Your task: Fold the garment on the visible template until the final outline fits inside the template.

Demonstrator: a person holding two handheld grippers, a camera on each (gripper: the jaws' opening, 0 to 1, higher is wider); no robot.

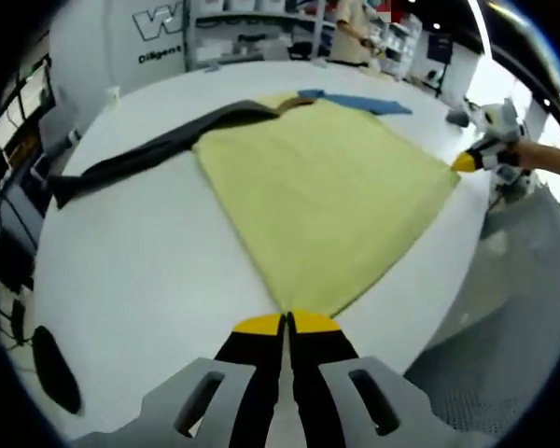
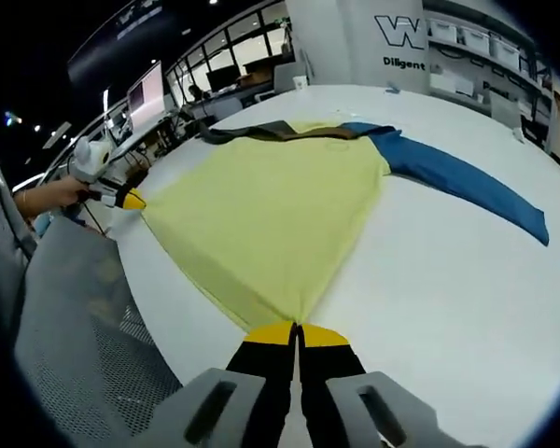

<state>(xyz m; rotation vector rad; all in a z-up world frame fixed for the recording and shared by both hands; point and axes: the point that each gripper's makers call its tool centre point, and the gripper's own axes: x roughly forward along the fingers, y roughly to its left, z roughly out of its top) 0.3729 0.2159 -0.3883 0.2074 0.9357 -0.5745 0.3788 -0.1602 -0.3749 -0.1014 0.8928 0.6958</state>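
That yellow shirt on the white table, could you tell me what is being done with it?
A person is working on the yellow shirt with two handheld grippers. The left gripper is shut on one bottom corner of the shirt, and the right gripper is shut on the other. The shirt lies flat on the white table, its dark sleeve and blue sleeve spread outward. No fold has been made yet.

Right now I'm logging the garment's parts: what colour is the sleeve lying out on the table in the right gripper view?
Blue sleeve, clearest in the right gripper view.
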